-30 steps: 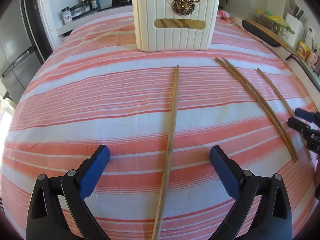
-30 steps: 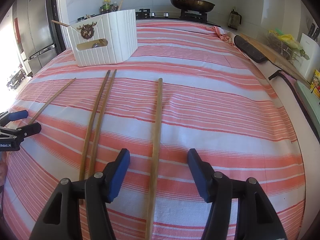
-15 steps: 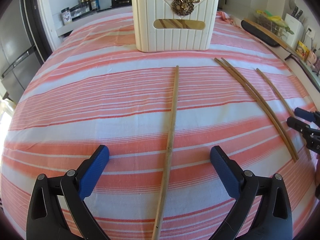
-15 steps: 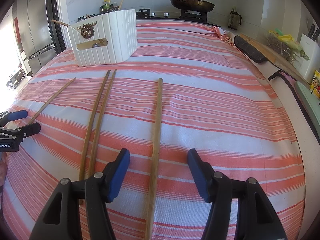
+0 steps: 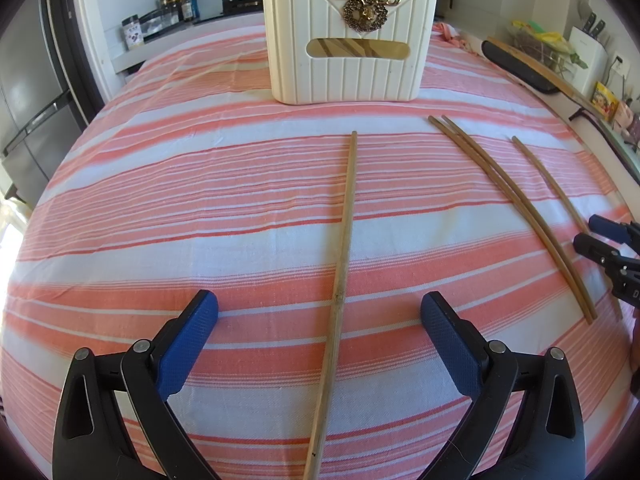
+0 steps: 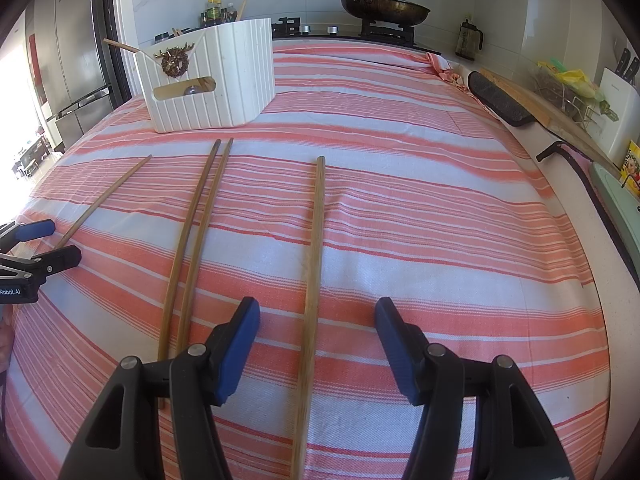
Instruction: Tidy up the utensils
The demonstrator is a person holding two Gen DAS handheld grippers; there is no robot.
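Nothing moved; both tongs spread, astride chopstick [image 5: 343,264] pointing toward holder [image 5: 347,42] (seemingly flat).

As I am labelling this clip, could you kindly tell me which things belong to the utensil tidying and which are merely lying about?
Job:
four loose chopsticks
white ribbed holder
left gripper, open
right gripper, open

Lying about:
lidded frying pan
knife block
sauce bottles
striped cloth

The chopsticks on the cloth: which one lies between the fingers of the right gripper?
The single chopstick farthest right, straddled by the open right gripper. The touching pair lies left of it, and the fourth chopstick lies within the left gripper.
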